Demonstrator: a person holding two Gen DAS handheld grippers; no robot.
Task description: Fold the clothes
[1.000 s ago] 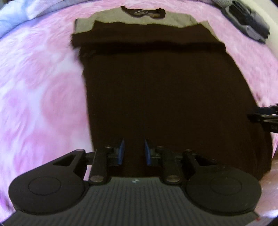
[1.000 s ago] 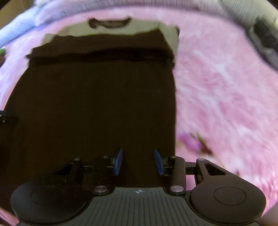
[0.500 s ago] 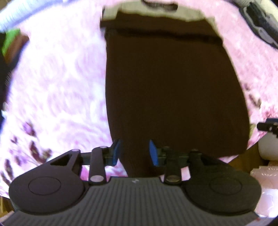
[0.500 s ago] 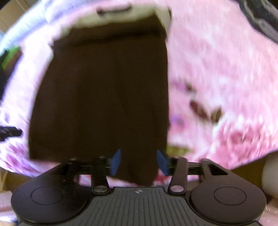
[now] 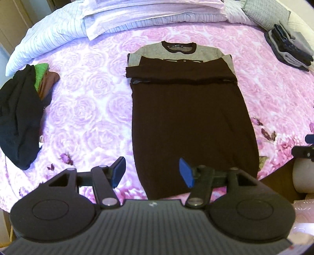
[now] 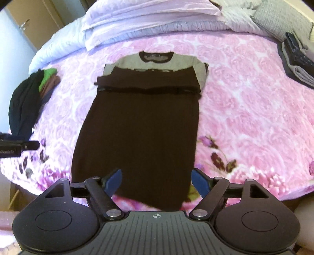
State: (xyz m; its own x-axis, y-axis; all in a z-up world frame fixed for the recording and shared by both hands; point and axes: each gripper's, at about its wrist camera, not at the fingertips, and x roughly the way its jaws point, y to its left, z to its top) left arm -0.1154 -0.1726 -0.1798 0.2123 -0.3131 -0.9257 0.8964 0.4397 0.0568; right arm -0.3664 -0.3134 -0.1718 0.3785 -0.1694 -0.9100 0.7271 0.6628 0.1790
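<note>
Basically both grippers, left [image 5: 152, 172] & right [image 6: 156, 180], gaped wide w/ nothing held, frame-bottom, above dark shirt [image 5: 188, 121].

Pink rose-print bedspread [image 5: 88, 109] (pale pillows [image 6: 149, 17] behind); wooden door [image 6: 25, 21] beyond

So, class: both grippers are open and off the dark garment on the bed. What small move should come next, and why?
Probably lower both grippers to the near hem. The garment lies flat on the pink bedspread, sleeves already folded across the chest. The left gripper and right gripper hang open above the hem's two corners, holding nothing, so pinching them would likely start the lengthwise fold.
</note>
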